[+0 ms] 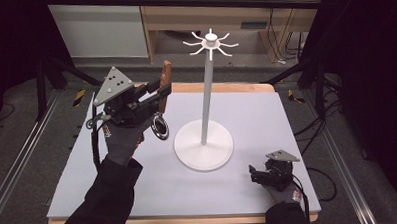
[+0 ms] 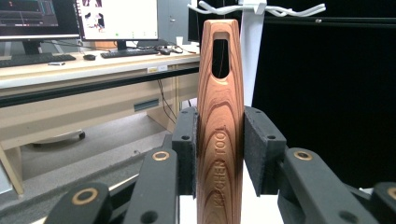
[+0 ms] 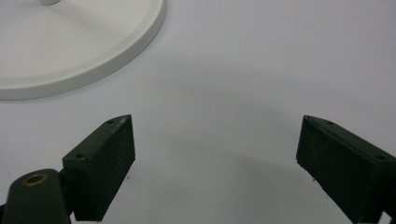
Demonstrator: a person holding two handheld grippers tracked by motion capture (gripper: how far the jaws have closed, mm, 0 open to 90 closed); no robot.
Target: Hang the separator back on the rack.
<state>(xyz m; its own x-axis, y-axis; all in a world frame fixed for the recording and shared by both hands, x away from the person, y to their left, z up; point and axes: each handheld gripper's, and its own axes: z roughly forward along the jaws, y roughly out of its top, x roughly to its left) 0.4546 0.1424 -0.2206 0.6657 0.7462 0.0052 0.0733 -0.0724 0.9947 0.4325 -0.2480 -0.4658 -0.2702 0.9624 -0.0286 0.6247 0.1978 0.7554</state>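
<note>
Surveying from largest to smallest: the table (image 1: 269,189) carries a pale mat, and on it stands the white hook stand (image 1: 205,112), its round base near the mat's centre and its ring of curved hooks (image 1: 210,43) at the top of the pole.

My left gripper (image 1: 153,96) is raised left of the pole, jaws clamped on the wooden handle (image 2: 220,126) of a kitchen utensil. The handle stands upright between the pads, its slotted hanging hole (image 2: 220,57) well above the grip and clear of them. The utensil's metal ring end (image 1: 160,127) hangs below the gripper, above the mat. In the left gripper view the hooks sit higher than the hole and just beyond it.

My right gripper (image 1: 261,174) rests low on the mat at the near right, jaws spread wide and holding nothing, with the stand's base (image 3: 74,46) ahead of it.

Risks, as I judge them: the slot is narrow and the hooks are thin, so a small misalignment would knock the handle against a hook and tip or slide the unsteadied stand. The grip sits at mid-handle on smooth wood; a bump could let the utensil rotate or slip through the pads. Releasing before the hook is fully seated would drop it onto the base.
</note>
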